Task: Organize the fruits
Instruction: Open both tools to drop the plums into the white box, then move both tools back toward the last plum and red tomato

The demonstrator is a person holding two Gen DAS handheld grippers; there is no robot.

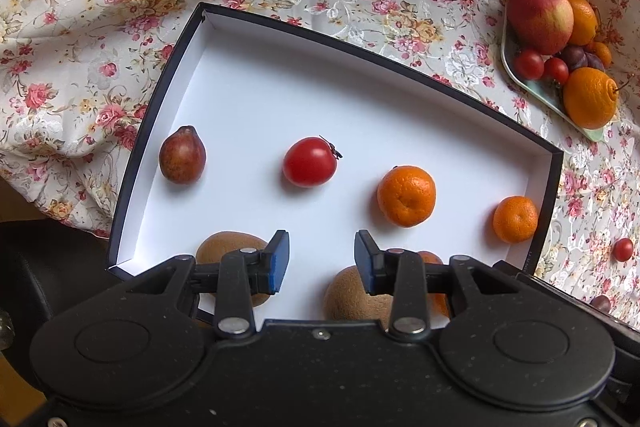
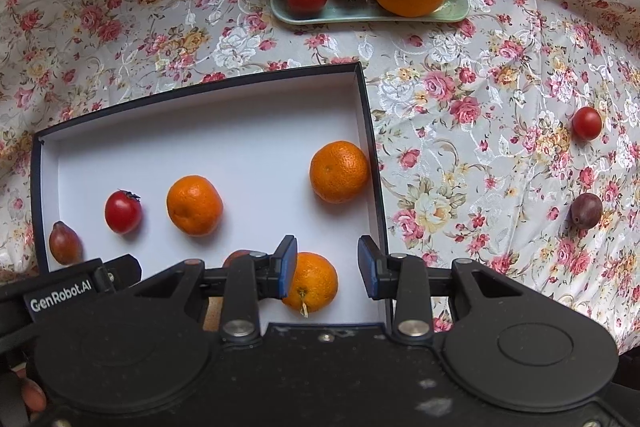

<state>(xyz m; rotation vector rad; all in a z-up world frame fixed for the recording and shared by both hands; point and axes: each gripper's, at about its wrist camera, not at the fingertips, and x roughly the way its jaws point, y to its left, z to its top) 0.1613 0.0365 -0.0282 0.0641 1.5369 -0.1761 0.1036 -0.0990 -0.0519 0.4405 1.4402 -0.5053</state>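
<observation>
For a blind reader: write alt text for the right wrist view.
An open right gripper hovers over a white box holding three mandarins, a tomato and a brownish fruit. Beyond, on the floral tablecloth, a green plate carries more fruit.

Pink-rose floral tablecloth; white-lined black box with orange mandarins, red tomato; pale green plate.

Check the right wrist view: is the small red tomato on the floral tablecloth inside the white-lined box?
No, the small red tomato lies on the floral tablecloth, outside the white-lined box.
</observation>
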